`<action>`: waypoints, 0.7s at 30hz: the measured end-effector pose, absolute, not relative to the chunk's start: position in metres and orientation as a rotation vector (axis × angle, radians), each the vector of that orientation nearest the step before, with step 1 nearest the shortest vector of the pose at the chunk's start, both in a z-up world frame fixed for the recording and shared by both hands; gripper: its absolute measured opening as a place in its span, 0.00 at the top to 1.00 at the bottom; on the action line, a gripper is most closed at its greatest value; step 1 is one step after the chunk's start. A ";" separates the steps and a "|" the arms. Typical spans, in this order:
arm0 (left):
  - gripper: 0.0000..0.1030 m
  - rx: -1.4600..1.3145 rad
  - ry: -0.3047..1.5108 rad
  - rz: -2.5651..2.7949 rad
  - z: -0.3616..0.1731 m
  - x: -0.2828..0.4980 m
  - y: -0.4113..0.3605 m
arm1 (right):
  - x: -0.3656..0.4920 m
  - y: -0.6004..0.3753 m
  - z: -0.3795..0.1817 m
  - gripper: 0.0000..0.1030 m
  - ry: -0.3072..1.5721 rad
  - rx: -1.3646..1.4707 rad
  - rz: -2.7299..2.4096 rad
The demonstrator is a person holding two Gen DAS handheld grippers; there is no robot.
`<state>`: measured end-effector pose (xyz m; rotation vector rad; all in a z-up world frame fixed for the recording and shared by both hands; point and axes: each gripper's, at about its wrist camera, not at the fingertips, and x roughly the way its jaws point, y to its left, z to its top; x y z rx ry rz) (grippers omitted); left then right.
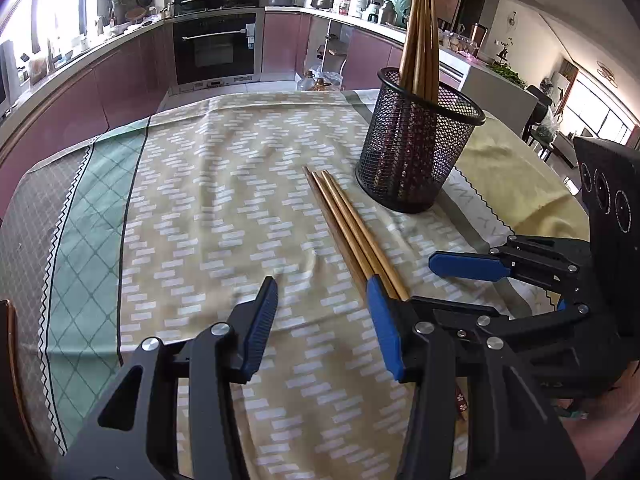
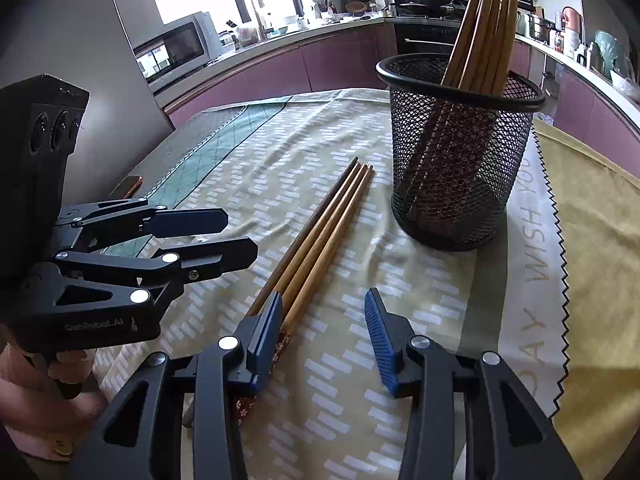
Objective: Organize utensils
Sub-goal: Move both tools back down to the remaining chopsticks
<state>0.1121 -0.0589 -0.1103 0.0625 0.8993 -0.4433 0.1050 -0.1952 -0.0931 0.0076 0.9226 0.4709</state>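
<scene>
Three wooden chopsticks [image 1: 352,228] lie side by side on the patterned tablecloth, also in the right wrist view [image 2: 316,240]. A black mesh holder [image 1: 416,152] stands upright just right of them with several chopsticks inside; it shows in the right wrist view too [image 2: 456,160]. My left gripper [image 1: 324,320] is open and empty, its right finger beside the chopsticks' near ends. My right gripper [image 2: 324,328] is open and empty, its left finger over the chopsticks' patterned handles. Each gripper shows in the other's view: the right one [image 1: 468,266], the left one [image 2: 236,236].
The tablecloth [image 1: 200,200] covers the table, with a yellow cloth [image 2: 592,240] at the right. Kitchen counters, an oven [image 1: 218,46] and a microwave [image 2: 172,50] stand beyond the table's far edge.
</scene>
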 end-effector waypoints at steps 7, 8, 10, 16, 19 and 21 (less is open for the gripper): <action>0.55 0.068 0.906 -0.443 -0.114 0.113 -0.060 | 0.105 -0.192 -0.093 0.60 0.916 -0.022 0.454; 0.55 0.069 0.908 -0.442 -0.115 0.113 -0.060 | 0.105 -0.192 -0.093 0.60 0.913 -0.030 0.446; 0.55 0.071 0.910 -0.442 -0.115 0.114 -0.061 | 0.105 -0.191 -0.093 0.60 0.913 -0.035 0.442; 0.55 0.089 0.916 -0.444 -0.117 0.116 -0.065 | 0.108 -0.194 -0.094 0.61 0.922 -0.034 0.438; 0.55 0.100 0.920 -0.449 -0.119 0.118 -0.069 | 0.109 -0.195 -0.094 0.62 0.925 -0.031 0.437; 0.55 0.105 0.918 -0.459 -0.119 0.118 -0.072 | 0.110 -0.196 -0.094 0.62 0.927 -0.025 0.439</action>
